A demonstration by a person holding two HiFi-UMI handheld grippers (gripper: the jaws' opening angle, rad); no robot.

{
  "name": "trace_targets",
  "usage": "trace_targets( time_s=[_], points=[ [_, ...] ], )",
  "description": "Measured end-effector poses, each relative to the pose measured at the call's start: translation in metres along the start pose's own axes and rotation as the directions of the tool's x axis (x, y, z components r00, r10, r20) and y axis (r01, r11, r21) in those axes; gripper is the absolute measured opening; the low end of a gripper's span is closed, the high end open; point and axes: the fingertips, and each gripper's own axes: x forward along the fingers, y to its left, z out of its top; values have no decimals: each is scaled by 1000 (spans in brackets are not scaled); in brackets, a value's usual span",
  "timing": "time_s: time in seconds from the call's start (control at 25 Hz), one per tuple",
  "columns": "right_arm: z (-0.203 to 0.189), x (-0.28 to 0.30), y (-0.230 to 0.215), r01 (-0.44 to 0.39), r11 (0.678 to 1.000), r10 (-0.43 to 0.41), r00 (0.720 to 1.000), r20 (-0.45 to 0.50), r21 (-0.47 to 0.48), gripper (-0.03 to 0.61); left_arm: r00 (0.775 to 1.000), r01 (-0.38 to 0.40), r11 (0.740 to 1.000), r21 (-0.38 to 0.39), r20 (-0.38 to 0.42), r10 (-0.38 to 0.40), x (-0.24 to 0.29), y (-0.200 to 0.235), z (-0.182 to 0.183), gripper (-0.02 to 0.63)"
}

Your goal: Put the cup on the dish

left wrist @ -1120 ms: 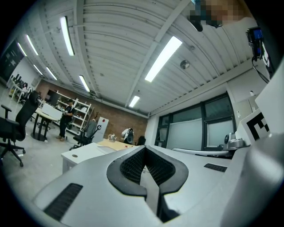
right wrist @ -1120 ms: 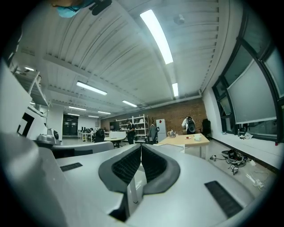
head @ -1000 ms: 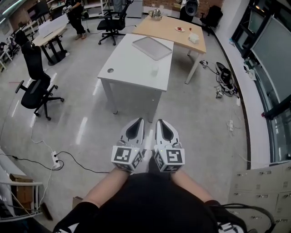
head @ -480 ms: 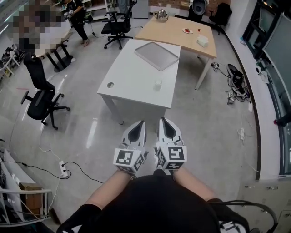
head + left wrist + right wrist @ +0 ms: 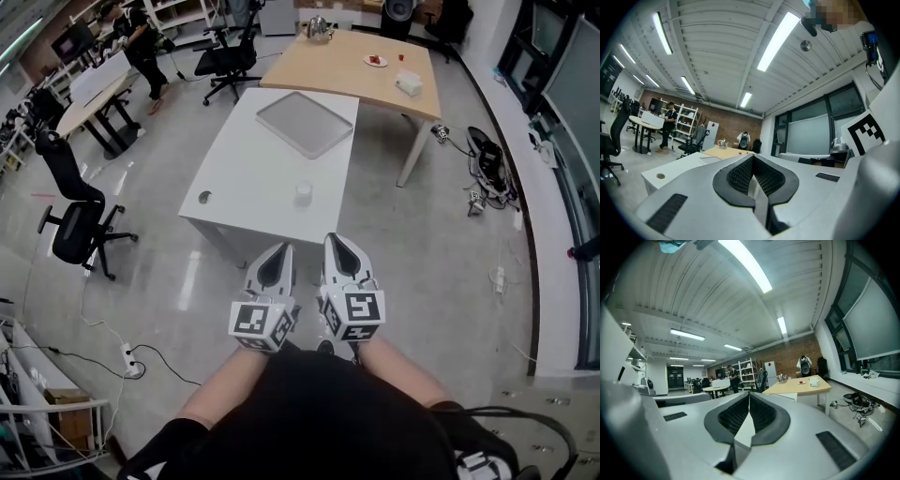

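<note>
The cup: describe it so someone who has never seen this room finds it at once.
Find the white table in the middle of the floor, in front of the wooden table. The cup is the small pale thing standing alone near the white table's near edge. It stands upright, unlike the flat grey tray at the far end and the cable hole near the left corner.

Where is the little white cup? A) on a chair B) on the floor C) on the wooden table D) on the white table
D: the cup stands on the white table, in the head view.
</note>
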Motion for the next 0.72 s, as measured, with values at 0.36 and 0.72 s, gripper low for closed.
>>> trace_targets(
  time_s=[0.36, 0.72],
  points=[
    [-26, 71, -18, 5, 1000, -5, 999, -53, -7, 12, 999, -29, 999, -22, -39, 28, 51, 56, -21, 6],
    [-40, 198, -44, 13, 999, -19, 991, -129, -46, 14, 996, 2, 999, -45, -94, -6, 161, 140, -39, 7]
  ],
)
